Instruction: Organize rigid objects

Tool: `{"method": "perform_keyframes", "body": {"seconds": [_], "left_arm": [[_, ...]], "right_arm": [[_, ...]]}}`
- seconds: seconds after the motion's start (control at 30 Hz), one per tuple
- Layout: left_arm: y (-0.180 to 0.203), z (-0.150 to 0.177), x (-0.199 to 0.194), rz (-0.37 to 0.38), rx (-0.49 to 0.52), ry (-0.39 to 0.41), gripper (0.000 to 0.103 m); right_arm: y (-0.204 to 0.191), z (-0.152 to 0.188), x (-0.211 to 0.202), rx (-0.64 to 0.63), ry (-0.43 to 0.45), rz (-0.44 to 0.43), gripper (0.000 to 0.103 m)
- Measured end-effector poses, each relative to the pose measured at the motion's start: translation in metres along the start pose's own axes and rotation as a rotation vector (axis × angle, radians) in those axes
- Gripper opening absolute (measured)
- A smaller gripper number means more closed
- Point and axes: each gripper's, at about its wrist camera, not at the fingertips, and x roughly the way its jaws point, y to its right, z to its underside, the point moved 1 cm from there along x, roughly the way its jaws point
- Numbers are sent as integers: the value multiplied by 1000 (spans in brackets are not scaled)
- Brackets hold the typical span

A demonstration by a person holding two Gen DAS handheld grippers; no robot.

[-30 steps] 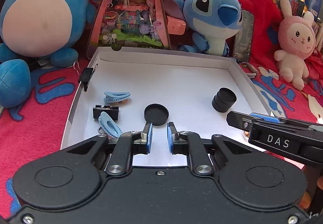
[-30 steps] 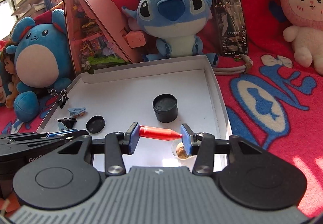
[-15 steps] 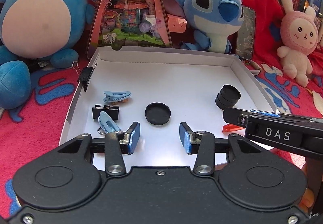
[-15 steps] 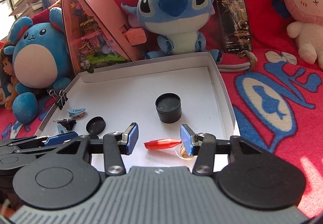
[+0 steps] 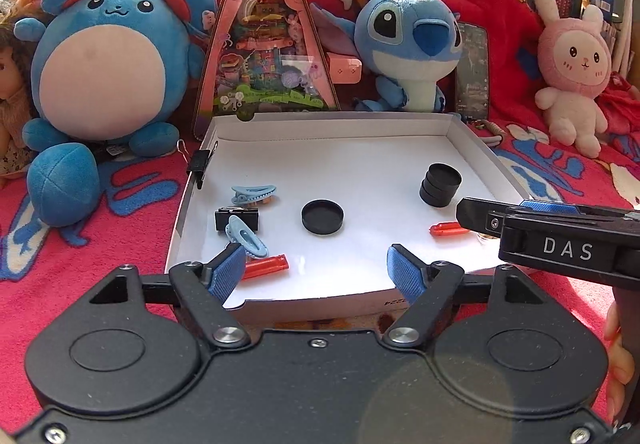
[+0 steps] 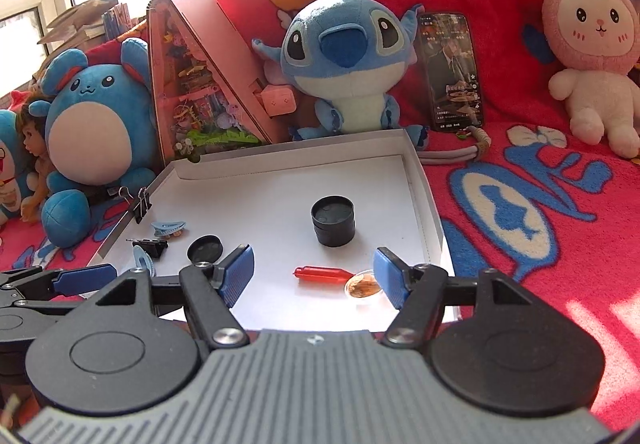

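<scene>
A white shallow box (image 5: 360, 159) lies on a red blanket. My left gripper (image 5: 316, 272) hovers over the box's near edge, its jaws opening with nothing between them. A short red cap (image 5: 266, 266) lies beside its left finger. My right gripper (image 6: 314, 278) is also opening. A red pointed piece (image 6: 320, 274) lies loose on the box floor (image 6: 280, 195) between its fingers, touching neither pad. A gold coin-like disc (image 6: 362, 286) sits by its right finger. Also in the box are a stack of black discs (image 5: 440, 185), a black lid (image 5: 322, 217), blue hair clips (image 5: 252, 193) and a black binder clip (image 5: 236, 217).
Plush toys (image 5: 100, 83) and a pink triangular display case (image 5: 266, 43) crowd the box's far side. A phone (image 6: 452, 71) leans behind the blue plush (image 6: 344, 59). A pink rabbit (image 6: 592, 43) sits at the right. A binder clip (image 5: 202, 163) grips the box's left wall.
Both grippers opened wide and drew back a little. The right one let go of the red pointed piece, which now lies on the box floor. A red cap now shows by the left finger.
</scene>
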Motion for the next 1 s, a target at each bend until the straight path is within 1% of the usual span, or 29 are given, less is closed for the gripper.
{"method": "perform_keyframes", "body": {"seconds": [0.17, 0.27, 0.4, 0.53, 0.7, 0.83, 0.93, 1.0], "left_arm": [[0, 11, -22, -8, 12, 29, 81], [-1, 21, -31, -7, 1, 47, 84], [-6, 38, -35, -15, -27, 41, 84], [-8, 52, -29, -32, -27, 14, 84], [-12, 67, -15, -58, -39, -12, 85], [-11, 72, -14, -66, -29, 14, 89], [-10, 73, -12, -76, -23, 14, 95], [-10, 73, -11, -86, -30, 7, 101]], "right_arm": [[-4, 10, -19, -30, 55, 29, 83], [-7, 19, -34, -52, 104, 56, 88], [-8, 35, -44, -85, 118, 80, 90], [-9, 54, -45, -117, 97, 107, 91], [-8, 71, -37, -144, 59, 146, 97], [-6, 76, -28, -140, 2, 154, 103], [-6, 77, -23, -141, -25, 172, 103], [-6, 79, -20, -141, -46, 175, 103]]}}
